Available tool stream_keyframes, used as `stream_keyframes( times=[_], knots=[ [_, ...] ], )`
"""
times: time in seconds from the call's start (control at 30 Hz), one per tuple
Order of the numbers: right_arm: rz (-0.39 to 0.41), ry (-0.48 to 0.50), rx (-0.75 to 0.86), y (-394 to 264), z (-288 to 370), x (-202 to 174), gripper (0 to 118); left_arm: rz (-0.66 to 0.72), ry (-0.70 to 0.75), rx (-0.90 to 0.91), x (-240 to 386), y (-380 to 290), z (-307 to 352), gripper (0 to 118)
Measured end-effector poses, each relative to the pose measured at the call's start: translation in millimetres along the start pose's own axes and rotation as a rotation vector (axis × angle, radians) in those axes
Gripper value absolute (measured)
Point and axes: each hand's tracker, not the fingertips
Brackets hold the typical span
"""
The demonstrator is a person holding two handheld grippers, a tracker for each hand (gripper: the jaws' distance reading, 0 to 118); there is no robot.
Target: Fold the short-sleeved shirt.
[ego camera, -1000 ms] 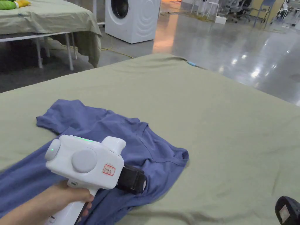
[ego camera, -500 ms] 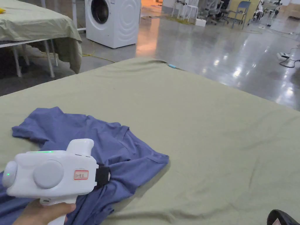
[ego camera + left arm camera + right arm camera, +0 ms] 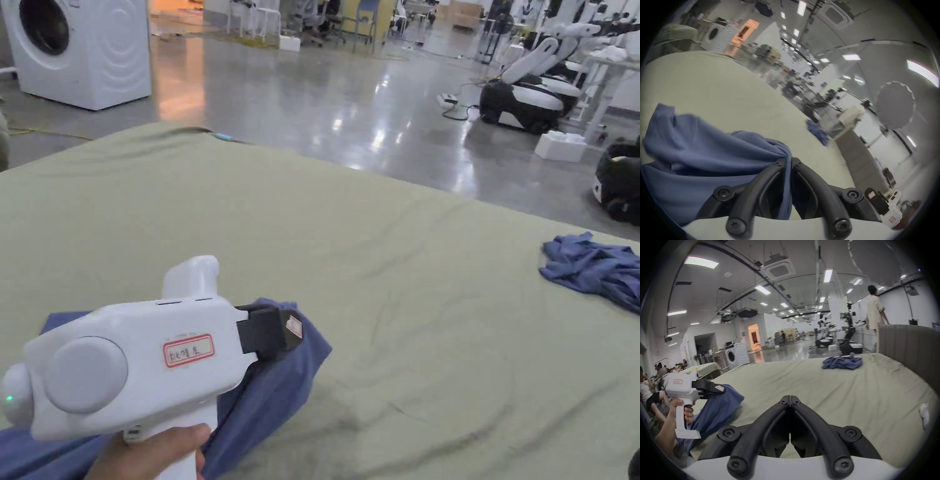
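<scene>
Left claw (image 3: 788, 162) clamped on bunched blue short-sleeved cotton shirt (image 3: 708, 155), lifted off olive-sheeted bed (image 3: 387, 262). Right claw (image 3: 790, 400) closed, empty. No fold visible; folding apparently barely begun.

Olive-sheeted bed (image 3: 387, 250), blue shirt (image 3: 275, 387), crumpled blue garment (image 3: 594, 269)

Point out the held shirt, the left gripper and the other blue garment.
shirt (image 3: 708, 154): left gripper view, on the bunched cloth beside the jaws.
left gripper (image 3: 788, 160): left gripper view, between its fingertips, shut on the cloth.
other garment (image 3: 594, 269): head view, on the crumpled heap's middle.
</scene>
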Motion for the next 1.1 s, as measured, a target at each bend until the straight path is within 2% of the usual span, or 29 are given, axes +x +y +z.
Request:
stream_keyframes(
  times=[0.23, 0.33, 0.4, 0.47, 0.5, 0.67, 0.73, 0.8, 0.83, 0.9, 0.93, 0.97, 1.03, 1.07, 1.1],
  knots=[
    [0.033, -0.264, 0.066, 7, 77, 71, 2, -0.184, -0.308, -0.277, 159, -101, -99, 7],
    [0.034, -0.377, 0.069, 5, 104, 96, 2, -0.258, -0.435, -0.445, 211, -162, -113, 7],
    [0.008, -0.420, 0.070, 1, 118, 110, 2, -0.321, -0.476, -0.546, 231, -201, -112, 7],
    [-0.019, -0.438, 0.071, -4, 128, 119, 2, -0.396, -0.483, -0.627, 240, -236, -109, 7],
    [-0.036, -0.452, 0.066, -8, 132, 124, 2, -0.454, -0.460, -0.657, 242, -257, -106, 7],
    [-0.099, -0.446, 0.022, -24, 131, 129, 2, -0.570, -0.324, -0.722, 222, -302, -108, 7],
    [-0.111, -0.423, 0.001, -28, 127, 126, 2, -0.550, -0.323, -0.741, 215, -303, -110, 7],
    [-0.107, -0.400, -0.011, -31, 122, 120, 2, -0.455, -0.356, -0.726, 211, -290, -106, 8],
    [-0.103, -0.380, -0.015, -32, 120, 117, 2, -0.430, -0.352, -0.724, 210, -281, -100, 17],
    [-0.098, -0.343, -0.017, -31, 120, 114, 2, -0.411, -0.335, -0.687, 202, -263, -79, 81],
    [-0.096, -0.317, -0.015, -26, 110, 117, 2, -0.403, -0.338, -0.647, 196, -250, -61, 93],
    [-0.092, -0.283, -0.012, -24, 107, 112, 2, -0.396, -0.348, -0.587, 186, -238, -39, 93],
    [-0.082, -0.250, -0.010, -24, 100, 103, 2, -0.426, -0.261, -0.461, 164, -219, 0, 89],
    [-0.077, -0.233, -0.014, -24, 96, 98, 2, -0.437, -0.200, -0.400, 152, -209, 18, 68],
    [-0.075, -0.218, -0.020, -25, 93, 95, 2, -0.445, -0.132, -0.370, 141, -203, 30, 25]
  ],
)
